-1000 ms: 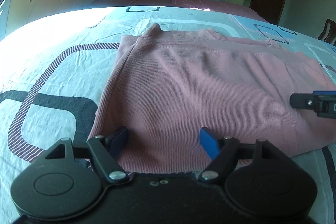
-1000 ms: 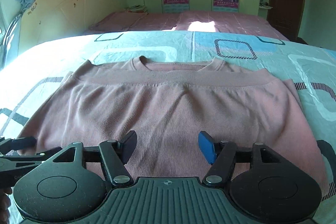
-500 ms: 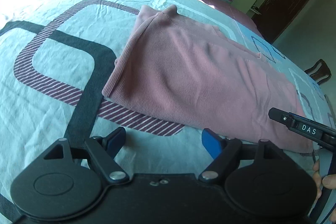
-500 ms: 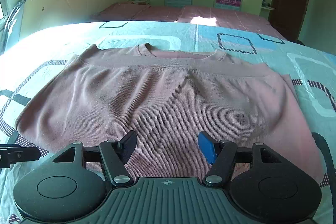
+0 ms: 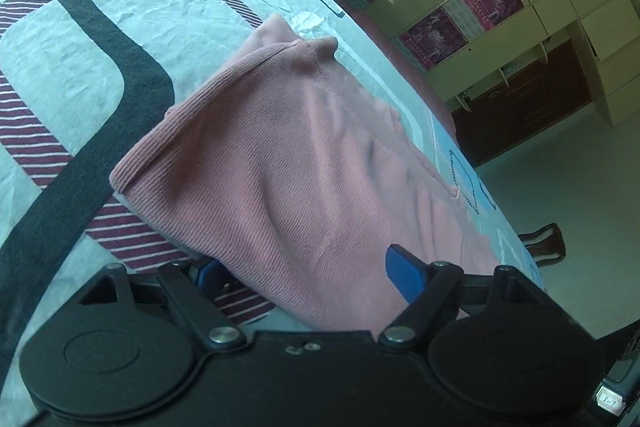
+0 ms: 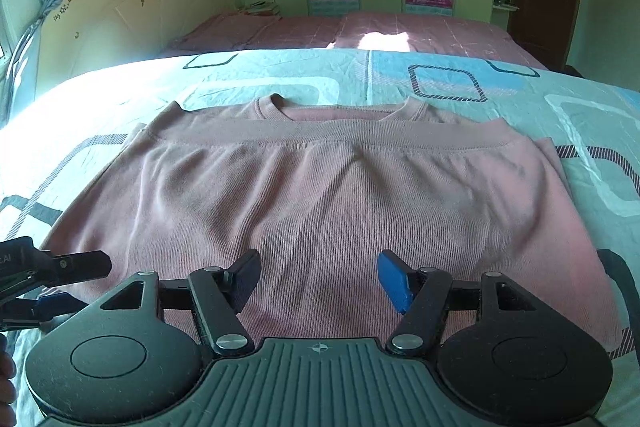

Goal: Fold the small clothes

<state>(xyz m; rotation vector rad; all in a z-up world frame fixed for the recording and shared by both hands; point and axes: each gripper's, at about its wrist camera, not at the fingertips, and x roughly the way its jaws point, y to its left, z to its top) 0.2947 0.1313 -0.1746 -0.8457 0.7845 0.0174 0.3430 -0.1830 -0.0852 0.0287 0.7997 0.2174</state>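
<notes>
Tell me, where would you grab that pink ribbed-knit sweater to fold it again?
Probably the pink ribbed-knit sweater by its left folded edge, coming from the left: that doubled edge sits raised off the patterned bedsheet, and the left gripper already straddles it, open.

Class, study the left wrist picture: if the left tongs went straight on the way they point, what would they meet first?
Most likely the pink jumper: the left tongs are open astride its near edge on the bedsheet, so cloth comes first.
</notes>
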